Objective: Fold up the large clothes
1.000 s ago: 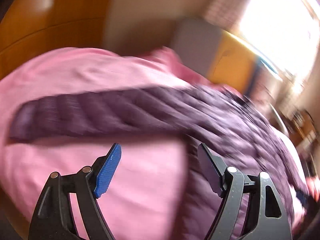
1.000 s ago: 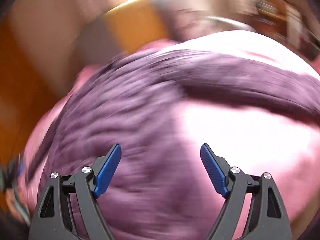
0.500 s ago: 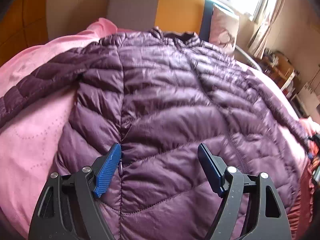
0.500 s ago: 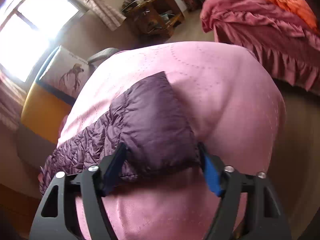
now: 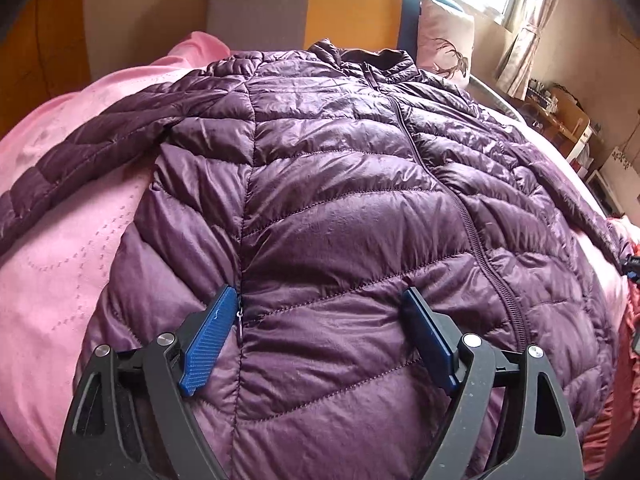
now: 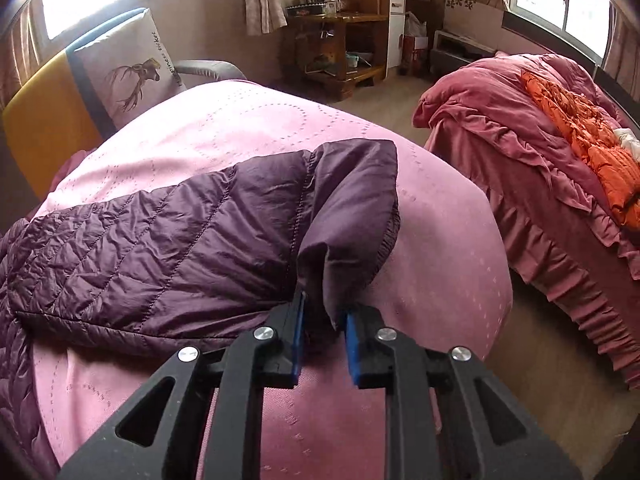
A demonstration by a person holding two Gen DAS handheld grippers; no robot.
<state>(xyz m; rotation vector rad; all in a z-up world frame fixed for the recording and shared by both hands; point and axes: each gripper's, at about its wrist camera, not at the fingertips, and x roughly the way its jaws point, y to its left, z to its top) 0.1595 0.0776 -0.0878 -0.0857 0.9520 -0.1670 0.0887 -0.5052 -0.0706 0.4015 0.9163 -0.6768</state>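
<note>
The right gripper (image 6: 323, 334) has just been closing and now pinches a fold of the purple puffer jacket's sleeve cuff (image 6: 352, 208) between its blue pads; how deep the fabric runs between the jaws is hidden by the bunched cloth. The left gripper (image 5: 320, 336) stands wide open, its jaws having opened a little further, hovering over the jacket's lower front with nothing pinched; whether its pad tips touch the fabric cannot be told. The jacket (image 5: 340, 208) is glossy, quilted in slanted stitched channels, zipped shut down the middle, collar toward the cushion with a deer print (image 5: 444, 48). It lies flat, front up, on the pink bedspread (image 5: 60, 240), sleeves spread to either side. Its hem is cut off behind the left gripper's frame, and the far sleeve end runs out of the left wrist view.
</note>
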